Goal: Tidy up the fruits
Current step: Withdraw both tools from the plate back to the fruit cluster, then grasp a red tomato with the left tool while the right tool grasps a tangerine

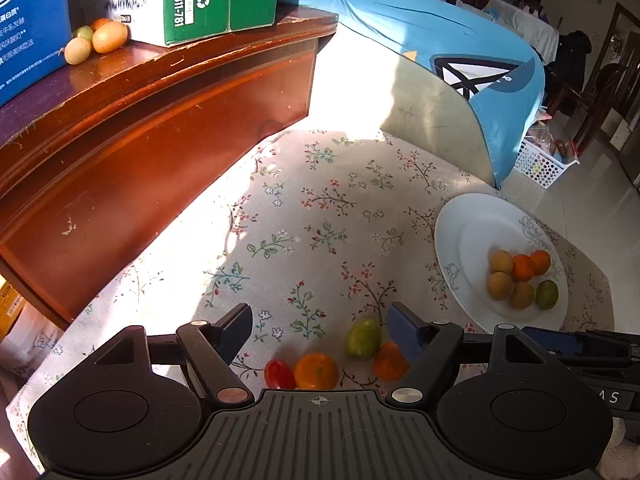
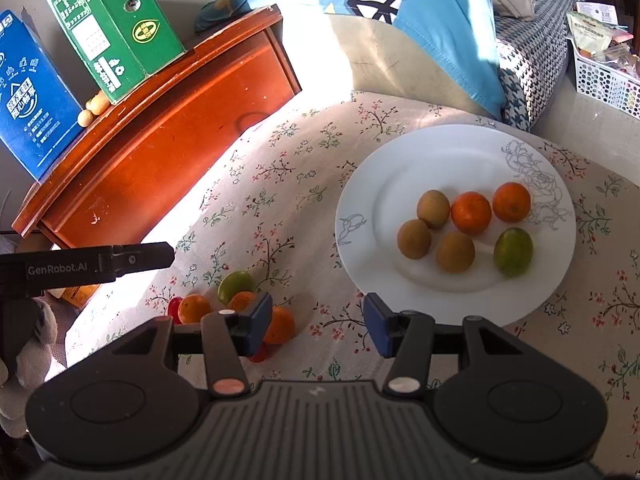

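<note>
Our left hand-held gripper and right hand-held gripper stand open, empty. Loose oranges lie beside them; the plate holds six fruits near the table's edge.

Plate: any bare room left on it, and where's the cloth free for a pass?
The plate is bare on its left half and along its near rim; six fruits cluster right of centre. The floral cloth is free between the plate and the wooden cabinet. It is crowded by the loose fruits near the left hand-held gripper.
</note>
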{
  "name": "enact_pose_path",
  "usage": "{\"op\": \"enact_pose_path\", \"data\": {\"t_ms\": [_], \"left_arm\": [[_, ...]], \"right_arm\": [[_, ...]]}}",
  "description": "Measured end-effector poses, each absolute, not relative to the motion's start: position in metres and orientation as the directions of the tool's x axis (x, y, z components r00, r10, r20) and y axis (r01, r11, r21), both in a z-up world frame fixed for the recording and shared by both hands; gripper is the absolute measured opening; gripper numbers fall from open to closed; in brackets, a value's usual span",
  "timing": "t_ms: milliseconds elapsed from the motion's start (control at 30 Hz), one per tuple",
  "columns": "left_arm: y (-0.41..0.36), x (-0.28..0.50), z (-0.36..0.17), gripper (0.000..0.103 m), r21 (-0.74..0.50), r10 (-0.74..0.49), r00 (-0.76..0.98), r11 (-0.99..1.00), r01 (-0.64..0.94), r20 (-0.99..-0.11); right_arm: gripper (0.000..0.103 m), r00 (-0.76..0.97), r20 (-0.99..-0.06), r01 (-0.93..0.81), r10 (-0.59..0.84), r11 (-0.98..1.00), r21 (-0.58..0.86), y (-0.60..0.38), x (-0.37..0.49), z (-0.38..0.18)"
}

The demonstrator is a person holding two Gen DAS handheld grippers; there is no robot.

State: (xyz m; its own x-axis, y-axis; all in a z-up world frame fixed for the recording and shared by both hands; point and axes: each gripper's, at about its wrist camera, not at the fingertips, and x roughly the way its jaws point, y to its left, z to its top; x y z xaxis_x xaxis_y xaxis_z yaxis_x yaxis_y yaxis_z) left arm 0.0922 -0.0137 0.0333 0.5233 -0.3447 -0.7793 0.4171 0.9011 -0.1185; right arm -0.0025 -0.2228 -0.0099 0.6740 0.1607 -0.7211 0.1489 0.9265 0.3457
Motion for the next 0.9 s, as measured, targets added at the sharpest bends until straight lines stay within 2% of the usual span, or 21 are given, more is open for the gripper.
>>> {"op": "enact_pose_path", "data": {"t_ms": [300, 567, 900], "left_arm": [[0.007, 0.089, 0.017, 0.075, -0.106, -0.322, 0.508, 0.907, 0.408, -0.798], [0.011, 0.077, -0.002, 0.072, -0.023, -0.313, 0.492, 0.860, 0.509, -0.813], [0.005, 0.076, -0.022, 0.072, 0.059, -0.329, 0.495, 0.784, 0.618, -0.804]], "right_arm": [[0.051, 0.646, -0.738, 0.100, 0.194, 0.937, 0.334, -0.204, 0.008, -0.022], [0.043, 0.615, -0.759, 0.080, 0.213, 0.941, 0.329, -0.197, 0.018, -0.034], [0.041, 0.589, -0.775, 0.064, 0.229, 0.943, 0.327, -0.192, 0.027, -0.042]]}}
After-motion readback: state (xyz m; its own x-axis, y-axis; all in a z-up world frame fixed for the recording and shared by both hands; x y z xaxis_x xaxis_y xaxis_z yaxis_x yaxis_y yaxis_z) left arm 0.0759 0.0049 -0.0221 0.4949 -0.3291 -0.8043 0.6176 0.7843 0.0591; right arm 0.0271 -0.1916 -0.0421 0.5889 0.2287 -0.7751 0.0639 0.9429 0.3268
